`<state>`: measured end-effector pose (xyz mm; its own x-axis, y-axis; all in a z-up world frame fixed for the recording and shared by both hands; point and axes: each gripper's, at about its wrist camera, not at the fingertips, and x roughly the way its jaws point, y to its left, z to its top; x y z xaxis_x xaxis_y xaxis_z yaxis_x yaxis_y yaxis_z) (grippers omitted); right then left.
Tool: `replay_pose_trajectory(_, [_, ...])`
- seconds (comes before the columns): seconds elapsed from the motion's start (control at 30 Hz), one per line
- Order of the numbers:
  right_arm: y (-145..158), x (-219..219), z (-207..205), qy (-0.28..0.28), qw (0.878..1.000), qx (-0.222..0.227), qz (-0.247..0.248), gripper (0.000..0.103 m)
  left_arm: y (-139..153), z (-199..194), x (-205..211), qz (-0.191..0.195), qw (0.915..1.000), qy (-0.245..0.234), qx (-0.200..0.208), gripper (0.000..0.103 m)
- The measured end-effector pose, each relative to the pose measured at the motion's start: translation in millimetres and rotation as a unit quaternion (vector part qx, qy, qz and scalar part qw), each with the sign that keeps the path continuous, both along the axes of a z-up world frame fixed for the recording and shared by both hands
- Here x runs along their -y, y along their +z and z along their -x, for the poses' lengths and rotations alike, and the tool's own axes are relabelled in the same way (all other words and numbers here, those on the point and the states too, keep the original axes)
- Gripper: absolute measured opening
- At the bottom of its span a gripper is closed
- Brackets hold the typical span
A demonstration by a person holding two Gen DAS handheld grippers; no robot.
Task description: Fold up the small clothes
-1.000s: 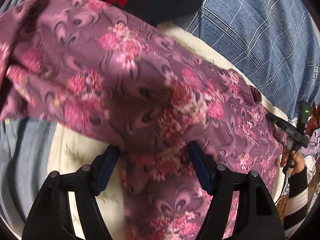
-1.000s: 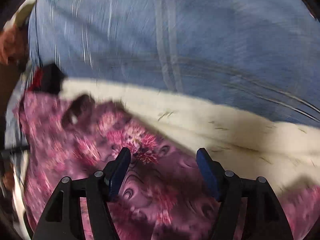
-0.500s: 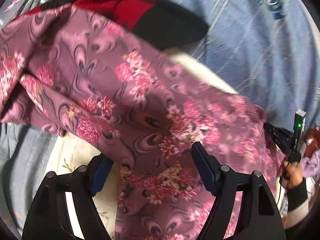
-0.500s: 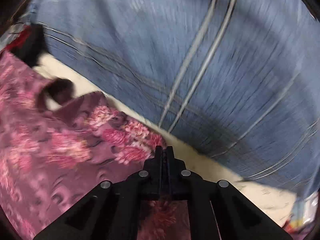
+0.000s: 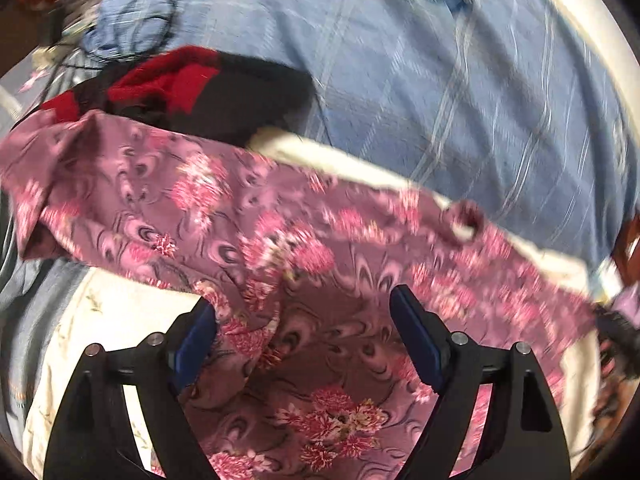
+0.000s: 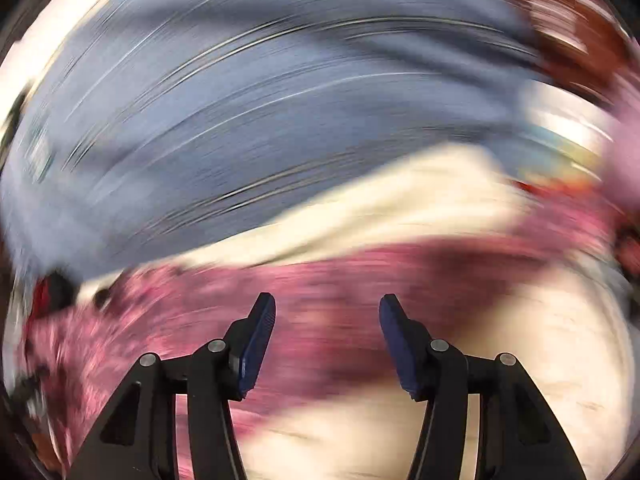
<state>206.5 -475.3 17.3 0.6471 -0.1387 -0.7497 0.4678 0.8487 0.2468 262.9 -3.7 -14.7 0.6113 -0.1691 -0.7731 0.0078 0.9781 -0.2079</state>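
Half a second ago the right tool was pinched tight at the garment's edge; its 2 blue pads now stand wide apart with nothing between them, while the left tool has stayed spread over the cloth.

From the left wrist, the left tool is wide open, gripping nothing; the purple floral garment lies between and under its pads, rumpled and spread in a band across a cream cloth. Beyond the garment sits a red and black garment, touching its far edge. A blue plaid bedsheet covers the bed past them, and a black cable loops at the far left corner.

From the right wrist, heavy motion blur smears everything. The right tool is open and empty, above the purple floral garment, which lies on the cream cloth. The blue plaid bedsheet fills the far side.
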Motion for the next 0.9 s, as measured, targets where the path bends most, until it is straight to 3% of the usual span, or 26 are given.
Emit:
replay_pose_trajectory(0.1, [-3, 78, 51, -0.109, 0.993, 0.017, -0.033, 0.058, -1, 1, 13, -0.029, 0.9994, 0.002, 0.017, 0.084])
replay_pose_trajectory(0.23, [-19, 123, 68, -0.174, 0.974, 0.069, -0.128, 0.056, -6, -4, 16, -0.042, 0.9988, 0.008, 0.021, 0.084])
replay_pose_trajectory(0.27, [-22, 127, 59, -0.159, 0.974, 0.066, -0.148, 0.046, -8, -5, 17, -0.047, 0.9987, 0.011, 0.017, 0.084])
replay_pose_trajectory(0.3, [-24, 127, 43, -0.139, 0.976, 0.053, -0.162, 0.016, -10, -6, 18, -0.053, 0.9984, 0.011, 0.016, 0.084])
replay_pose_trajectory(0.33, [-21, 133, 24, -0.115, 0.979, 0.035, -0.166, 0.006, -13, -7, 21, -0.062, 0.9978, 0.013, 0.017, 0.084])
replay_pose_trajectory(0.4, [-7, 131, -9, -0.089, 0.983, 0.022, -0.160, 0.006, -15, -8, 25, -0.076, 0.9968, 0.011, 0.019, 0.084])
replay_pose_trajectory(0.5, [39, 140, -33, -0.083, 0.986, 0.099, -0.107, 0.008, -17, -7, 29, -0.103, 0.9944, 0.009, 0.024, 0.084])
replay_pose_trajectory(0.6, [53, 140, -28, -0.101, 0.989, 0.072, -0.076, 0.030, -19, -7, 32, -0.119, 0.9927, 0.004, 0.024, 0.084])
replay_pose_trajectory(0.77, [13, 130, 35, -0.134, 0.988, 0.027, -0.065, 0.034, -20, -7, 33, -0.118, 0.9928, 0.005, 0.020, 0.084])
replay_pose_trajectory(0.83, [-17, 138, 49, -0.146, 0.984, 0.022, -0.105, 0.034, -21, -7, 34, -0.125, 0.9919, 0.005, 0.020, 0.084])
replay_pose_trajectory(0.9, [-35, 151, 62, -0.153, 0.975, 0.056, -0.154, 0.034, -22, -7, 35, -0.130, 0.9913, 0.005, 0.019, 0.084])
